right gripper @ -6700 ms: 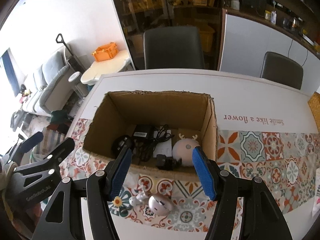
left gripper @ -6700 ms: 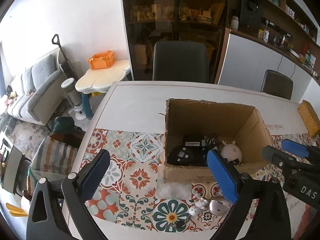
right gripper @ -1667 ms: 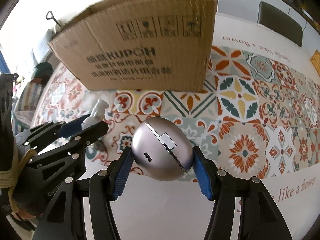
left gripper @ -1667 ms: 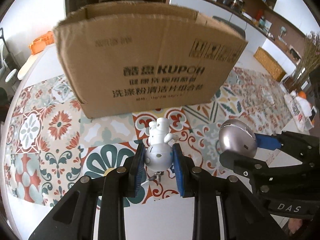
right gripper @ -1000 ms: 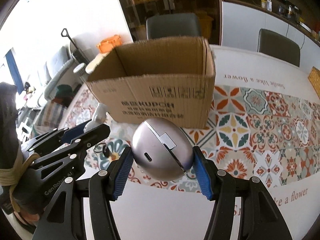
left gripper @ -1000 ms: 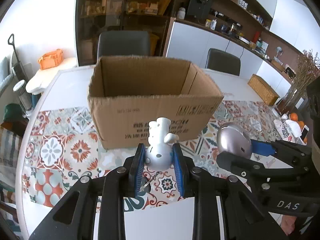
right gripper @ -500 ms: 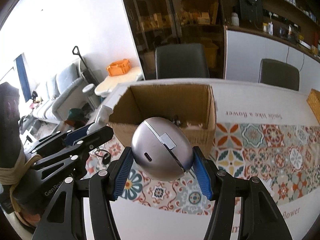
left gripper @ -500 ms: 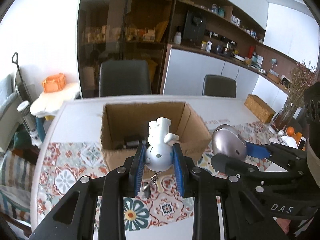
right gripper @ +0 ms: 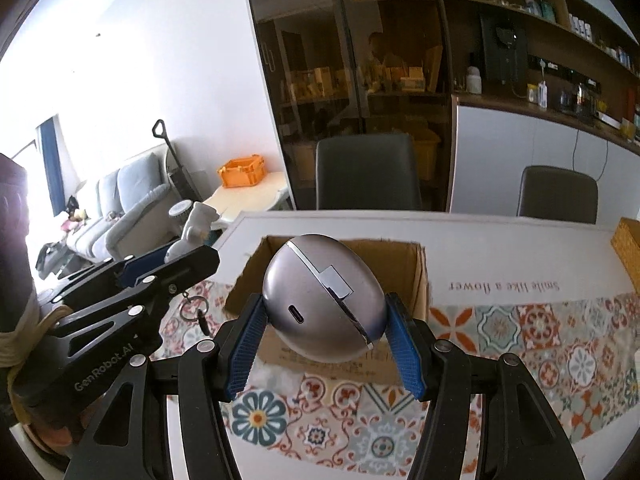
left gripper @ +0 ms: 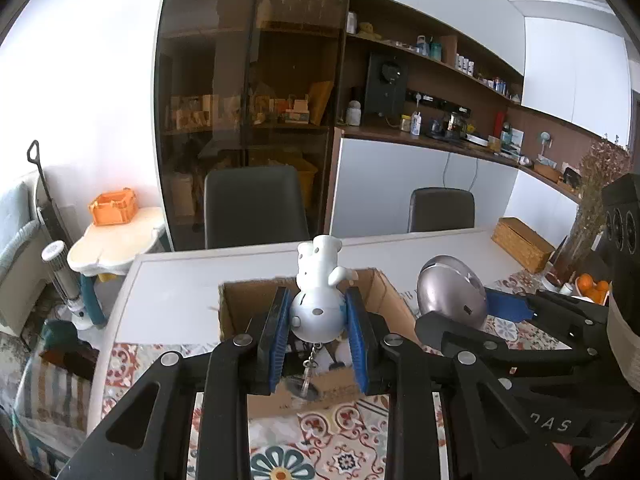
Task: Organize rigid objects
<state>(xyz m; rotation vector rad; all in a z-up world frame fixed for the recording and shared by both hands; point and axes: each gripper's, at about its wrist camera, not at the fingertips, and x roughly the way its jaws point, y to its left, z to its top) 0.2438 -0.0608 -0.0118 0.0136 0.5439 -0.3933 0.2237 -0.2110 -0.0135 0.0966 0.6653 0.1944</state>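
My left gripper [left gripper: 319, 320] is shut on a small white and silver figurine keychain [left gripper: 318, 300], its ring and chain dangling below the blue pads. My right gripper [right gripper: 325, 320] is shut on a silver egg-shaped case [right gripper: 324, 314] with a charging port facing me. Both are held in the air just in front of the open cardboard box [right gripper: 418, 276], above its near wall. In the left wrist view the silver case [left gripper: 450, 296] and right gripper sit to the right of the box [left gripper: 386, 292]. The box's contents are mostly hidden behind the held things.
The box stands on a white table [left gripper: 180, 280] with a patterned tile runner [right gripper: 520, 328]. Two dark chairs [right gripper: 368, 172] stand at the far side. A woven box [left gripper: 520, 244] sits at the table's right end. A small side table with an orange crate [left gripper: 114, 206] is at left.
Both grippers have risen with their objects from low in front of the box wall to above its rim. The box now looks smaller and lower, its opening in view.
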